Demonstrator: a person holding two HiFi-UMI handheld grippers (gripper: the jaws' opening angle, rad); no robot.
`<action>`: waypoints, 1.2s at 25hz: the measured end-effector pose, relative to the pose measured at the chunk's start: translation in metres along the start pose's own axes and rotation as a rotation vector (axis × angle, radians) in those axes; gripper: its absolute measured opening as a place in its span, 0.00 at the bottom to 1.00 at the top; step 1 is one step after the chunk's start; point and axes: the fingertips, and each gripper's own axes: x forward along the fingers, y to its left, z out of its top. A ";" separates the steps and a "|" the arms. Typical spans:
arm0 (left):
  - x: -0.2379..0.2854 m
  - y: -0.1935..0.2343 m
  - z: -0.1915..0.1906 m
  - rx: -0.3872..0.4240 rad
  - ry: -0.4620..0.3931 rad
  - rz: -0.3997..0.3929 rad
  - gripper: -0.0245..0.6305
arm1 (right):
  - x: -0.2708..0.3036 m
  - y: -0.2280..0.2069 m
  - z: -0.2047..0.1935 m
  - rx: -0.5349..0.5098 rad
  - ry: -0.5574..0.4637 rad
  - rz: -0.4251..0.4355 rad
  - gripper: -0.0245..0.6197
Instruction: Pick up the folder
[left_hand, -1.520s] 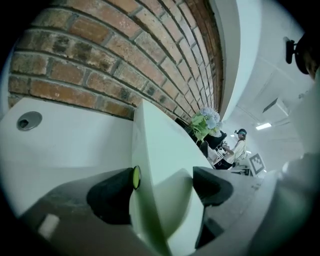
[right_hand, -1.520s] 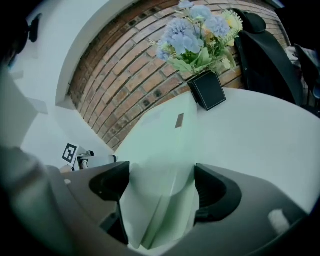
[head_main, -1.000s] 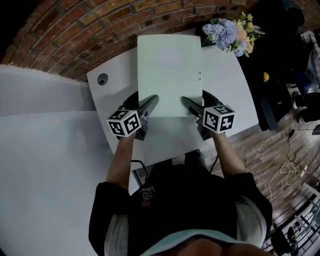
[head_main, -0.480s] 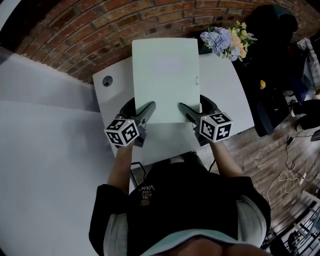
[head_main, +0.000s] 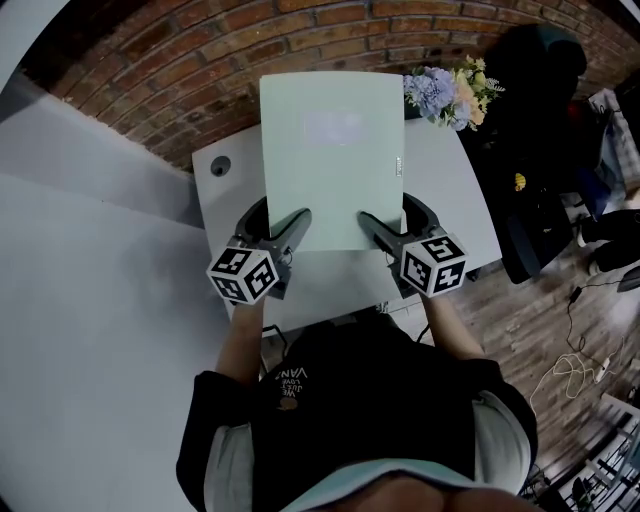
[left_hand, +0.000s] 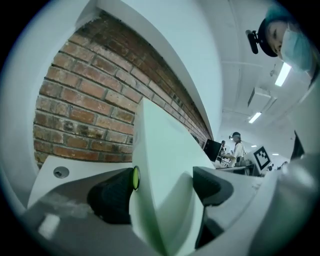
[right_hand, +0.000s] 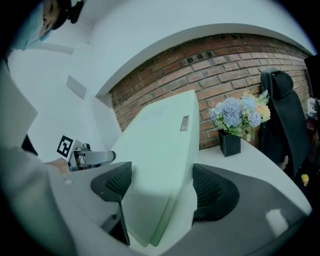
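A pale green folder (head_main: 330, 160) hangs above the white table (head_main: 450, 190), held by its near edge at both corners. My left gripper (head_main: 277, 218) is shut on the near left corner, one jaw over the cover and one beneath. My right gripper (head_main: 392, 218) grips the near right corner the same way. In the left gripper view the folder (left_hand: 160, 170) fills the gap of the left gripper (left_hand: 165, 185), with both dark pads pressed on it. In the right gripper view the folder (right_hand: 160, 150) sits tilted in the right gripper (right_hand: 160, 187), pinched between the pads.
A black vase of blue and pale flowers (head_main: 445, 85) stands at the table's far right corner, close to the folder's far edge. A round cable hole (head_main: 219, 166) is at the far left. A brick wall (head_main: 200, 60) lies behind, and a dark chair (head_main: 540, 60) stands to the right.
Both grippers have risen with the folder between them. It now sits higher above the table and nearer the head camera, with its far edge reaching over the brick wall.
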 end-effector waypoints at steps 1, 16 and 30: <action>-0.002 -0.002 0.003 0.011 -0.007 0.001 0.62 | -0.002 0.002 0.003 -0.011 -0.005 0.001 0.62; -0.013 -0.020 0.027 0.095 -0.067 0.003 0.62 | -0.017 0.013 0.031 -0.134 -0.057 0.000 0.61; -0.029 -0.025 0.039 0.173 -0.088 0.042 0.61 | -0.020 0.028 0.043 -0.243 -0.077 0.007 0.61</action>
